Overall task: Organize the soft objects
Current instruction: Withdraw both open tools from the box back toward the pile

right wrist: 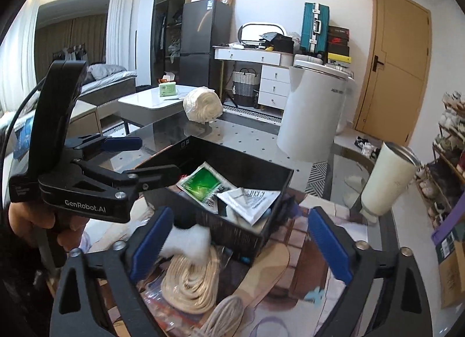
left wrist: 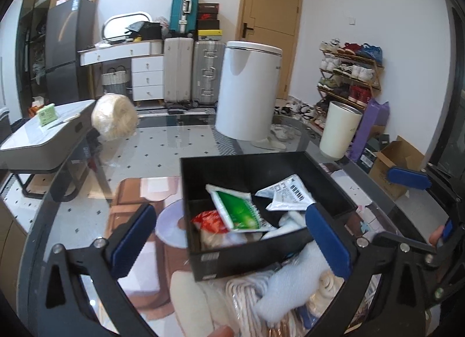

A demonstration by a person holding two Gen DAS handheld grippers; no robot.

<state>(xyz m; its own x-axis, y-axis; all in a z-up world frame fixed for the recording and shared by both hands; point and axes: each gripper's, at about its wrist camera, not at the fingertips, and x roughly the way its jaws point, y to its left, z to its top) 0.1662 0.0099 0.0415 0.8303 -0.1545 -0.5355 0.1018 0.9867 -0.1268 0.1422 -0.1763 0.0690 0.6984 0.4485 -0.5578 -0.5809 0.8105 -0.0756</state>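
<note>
A black open box (left wrist: 328, 174) (right wrist: 229, 229) stands on the glass table. It holds a green sachet (left wrist: 239, 210) (right wrist: 203, 181), a white labelled packet (left wrist: 289, 193) (right wrist: 252, 199), a red packet (left wrist: 209, 220) and white soft items. In front of the box lie a white fluffy cloth (left wrist: 287, 281) (right wrist: 189, 241) and a coiled cream rope (right wrist: 191, 281) (left wrist: 241, 299). My left gripper (left wrist: 229, 242) is open over the box's near wall; it also shows in the right wrist view (right wrist: 151, 159). My right gripper (right wrist: 241, 247) is open, its left pad beside the cloth.
A white bin (left wrist: 247, 90), a cream tumbler (left wrist: 340, 130) (right wrist: 386, 180) and a wrapped cream bundle (left wrist: 114, 117) (right wrist: 203, 104) stand further back. A low grey table (left wrist: 43, 136) is on the left. A flat beige insole (right wrist: 261, 273) lies on the glass.
</note>
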